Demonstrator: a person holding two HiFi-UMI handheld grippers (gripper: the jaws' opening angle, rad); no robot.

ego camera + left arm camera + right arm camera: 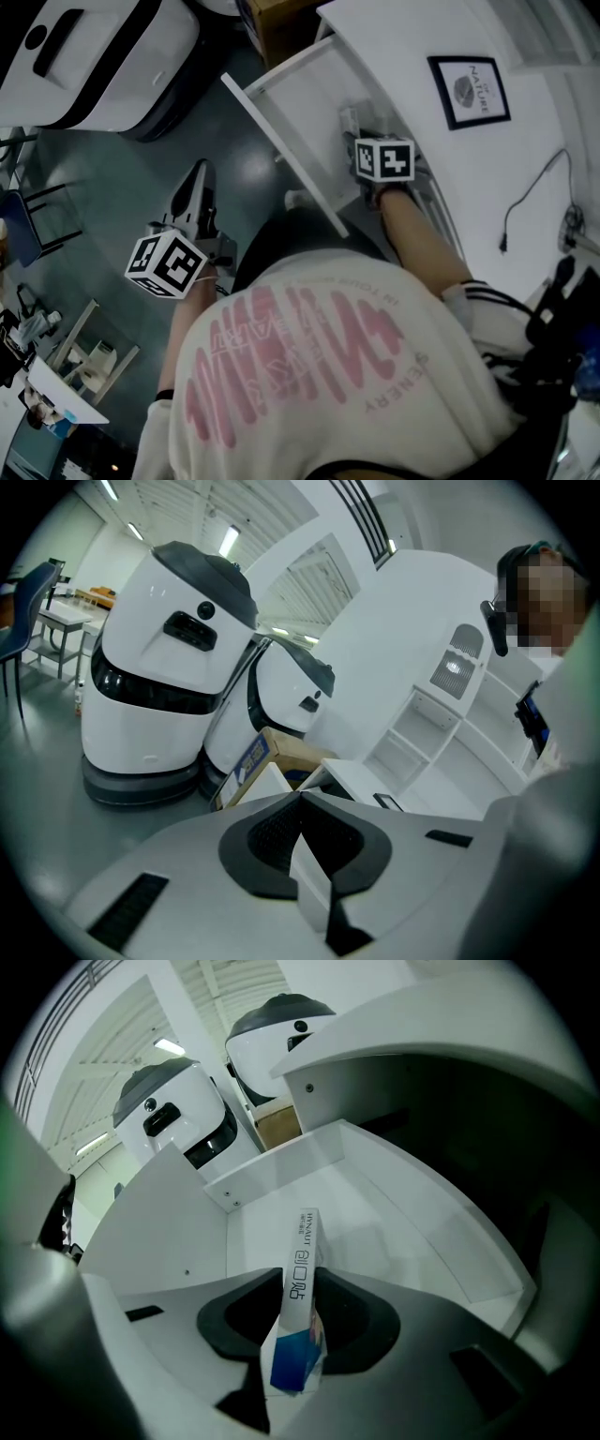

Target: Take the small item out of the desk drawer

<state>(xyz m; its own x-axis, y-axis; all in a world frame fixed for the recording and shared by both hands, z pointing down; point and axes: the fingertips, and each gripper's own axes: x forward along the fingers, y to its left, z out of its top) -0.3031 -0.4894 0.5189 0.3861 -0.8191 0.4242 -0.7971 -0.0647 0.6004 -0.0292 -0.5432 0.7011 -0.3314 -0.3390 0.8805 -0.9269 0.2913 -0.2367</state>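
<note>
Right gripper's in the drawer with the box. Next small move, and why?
Probably lift the right gripper straight up a little. Its jaws look closed on the box, which stands on end between them and is inside the drawer, so it likely has to rise above the walls before pulling back.

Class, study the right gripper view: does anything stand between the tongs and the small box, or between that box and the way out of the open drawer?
Nothing visible does. The right tongs already grip the small box, and the drawer around it stands open with a bare floor.
</note>
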